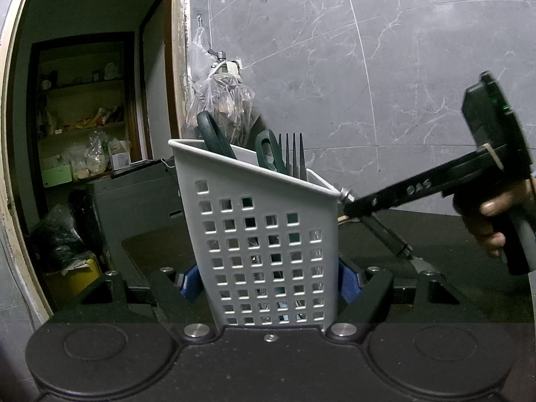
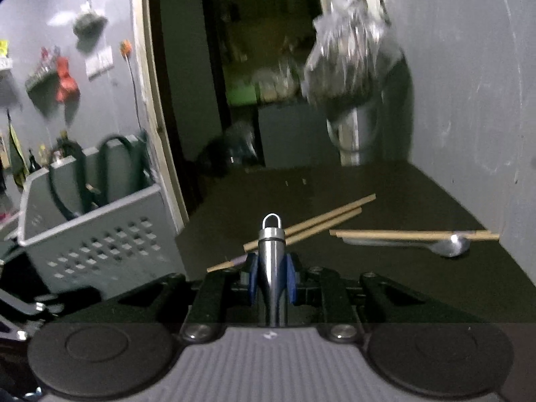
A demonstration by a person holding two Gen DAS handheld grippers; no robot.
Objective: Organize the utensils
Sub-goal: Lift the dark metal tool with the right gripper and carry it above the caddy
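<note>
Right hand-held gripper (image 2: 272,276): blue pads nearly together, clamped on a metal utensil handle (image 2: 272,268) w/ a hanging loop at its tip, pointing away from the camera. Which utensil it is can't be told; the working end is hidden. Left hand-held gripper (image 1: 269,281): pads pressed on both sides of the grey perforated caddy (image 1: 264,241), holding it upright on the tabletop (image 2: 402,284). Scissors (image 1: 217,140) and a fork (image 1: 293,155) already stand inside.

Further out on the tabletop: one pair of chopsticks (image 2: 318,224) just beyond the held handle, a second pair (image 2: 415,234) lying across a spoon (image 2: 449,246). Bagged items hang on the tiled wall behind.

Risks, as I judge them: the smooth tapered handle could slip or swivel in the pads during transfer. The caddy is crowded, so the utensil may catch on the scissor loops or rim and tip it if the left grip slackens.
</note>
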